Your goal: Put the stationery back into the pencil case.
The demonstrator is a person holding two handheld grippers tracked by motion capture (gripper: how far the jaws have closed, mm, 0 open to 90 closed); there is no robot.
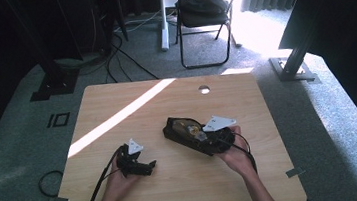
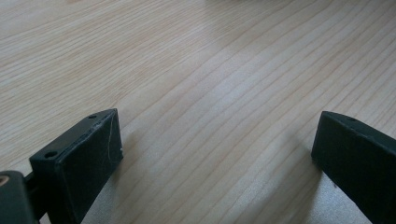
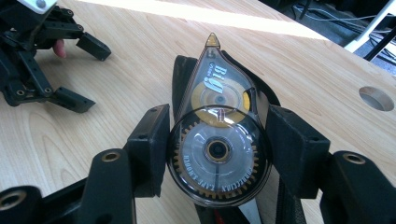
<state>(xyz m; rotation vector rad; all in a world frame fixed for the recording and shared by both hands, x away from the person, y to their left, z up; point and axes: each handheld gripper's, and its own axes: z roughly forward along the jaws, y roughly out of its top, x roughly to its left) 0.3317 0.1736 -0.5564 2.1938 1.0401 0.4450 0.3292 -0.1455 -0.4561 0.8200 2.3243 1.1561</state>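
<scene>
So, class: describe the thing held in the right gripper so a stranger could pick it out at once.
On the wooden table, look right of centre, where the right gripper is shut on a correction tape dispenser. It is a clear, smoky teardrop shell over a black pouch, showing a yellow reel, a toothed wheel and a yellow tip.

Smoky clear, yellow-wheeled tape dispenser [image 3: 217, 135]

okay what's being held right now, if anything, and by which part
The right gripper holds a correction tape dispenser, clamped across its round rear body. The left gripper is open, holding nothing.
</scene>
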